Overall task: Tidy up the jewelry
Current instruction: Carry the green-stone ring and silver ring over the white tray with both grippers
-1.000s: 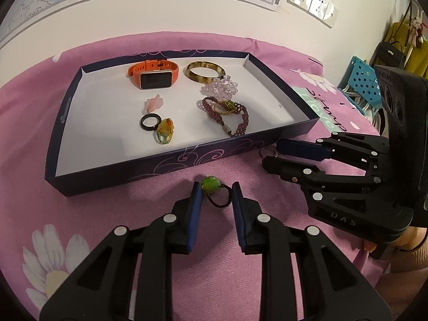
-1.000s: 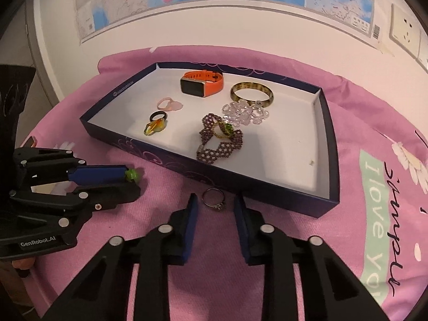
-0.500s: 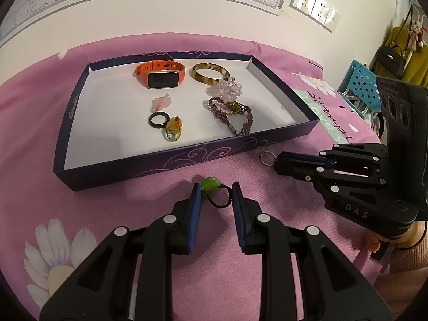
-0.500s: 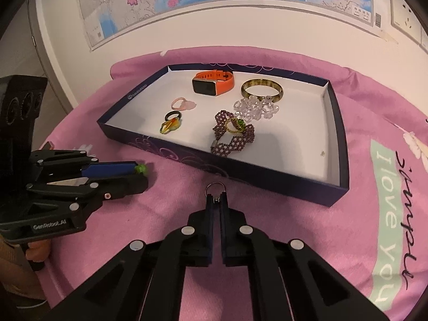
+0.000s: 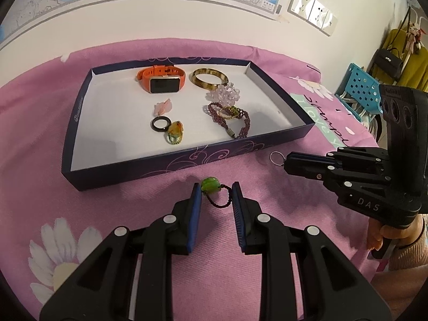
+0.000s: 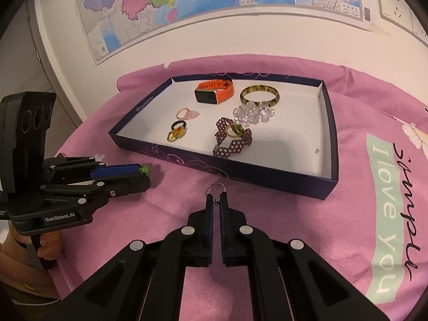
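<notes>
1. Right gripper [image 6: 216,200], lower centre of the right wrist view: jaws drawn together on the setting of a silver ring [image 6: 215,187], whose hoop stands clear above the tips. In the left wrist view the same ring [image 5: 275,157] juts from the tips at right of centre, in front of the tray's near wall.

2. Left gripper [image 5: 216,195], lower centre of the left wrist view: jaws partly apart, straddling a green bead ring [image 5: 210,184] with a dark cord loop. The cord spans the gap and appears to touch both blue pads; whether it is truly gripped cannot be told. In the right wrist view only the bead [image 6: 144,169] shows at the tips, left of centre.

3. Tray [image 5: 77,123], centre of both views, on the pink cloth [image 5: 32,139]. Already inside: orange watch [image 5: 160,80], amber bangle [image 5: 208,79], clear bead bracelet [image 5: 223,95], purple beaded bracelet [image 5: 230,117], pink ring [image 5: 162,106], black ring [image 5: 160,124] and yellow-green ring [image 5: 175,132].

4. Progress, as judged: most pieces are stowed. The two rings at the grippers are outside the tray, and appear to be the last.

5. Hard to make out: whether either ring is lifted off the cloth; the silver ring's setting, hidden between the pads; each holding hand, cut off at the frame edge.
</notes>
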`<state>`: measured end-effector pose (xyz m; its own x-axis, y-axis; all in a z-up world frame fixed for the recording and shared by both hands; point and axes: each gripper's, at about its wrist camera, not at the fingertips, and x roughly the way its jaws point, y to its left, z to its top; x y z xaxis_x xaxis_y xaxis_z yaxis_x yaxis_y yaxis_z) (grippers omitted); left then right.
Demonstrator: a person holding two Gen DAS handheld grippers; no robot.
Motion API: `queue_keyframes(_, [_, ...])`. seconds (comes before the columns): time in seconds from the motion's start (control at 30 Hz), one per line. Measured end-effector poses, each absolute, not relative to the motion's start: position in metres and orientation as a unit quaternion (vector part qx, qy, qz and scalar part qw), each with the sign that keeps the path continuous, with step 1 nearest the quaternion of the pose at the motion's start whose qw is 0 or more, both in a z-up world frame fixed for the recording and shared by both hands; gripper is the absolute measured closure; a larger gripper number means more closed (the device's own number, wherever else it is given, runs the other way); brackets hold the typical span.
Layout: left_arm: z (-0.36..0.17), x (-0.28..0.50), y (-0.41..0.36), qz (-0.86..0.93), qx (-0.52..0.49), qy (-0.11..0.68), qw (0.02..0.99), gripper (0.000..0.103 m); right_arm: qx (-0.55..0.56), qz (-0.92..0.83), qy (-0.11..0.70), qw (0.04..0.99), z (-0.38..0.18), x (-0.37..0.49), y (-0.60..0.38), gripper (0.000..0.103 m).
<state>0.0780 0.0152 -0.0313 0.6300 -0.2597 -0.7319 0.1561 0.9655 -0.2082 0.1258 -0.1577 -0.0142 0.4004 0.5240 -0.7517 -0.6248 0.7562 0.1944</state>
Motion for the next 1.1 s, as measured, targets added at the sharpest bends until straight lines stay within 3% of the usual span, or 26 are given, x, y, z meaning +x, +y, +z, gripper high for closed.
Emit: queue_keyframes(1.1, [0.001,0.096,0.019,-0.106,-0.042,0.382,0.917,0.08,-0.058,0.358,0.392,0.845,0.011,0.146,-0.146,0.1])
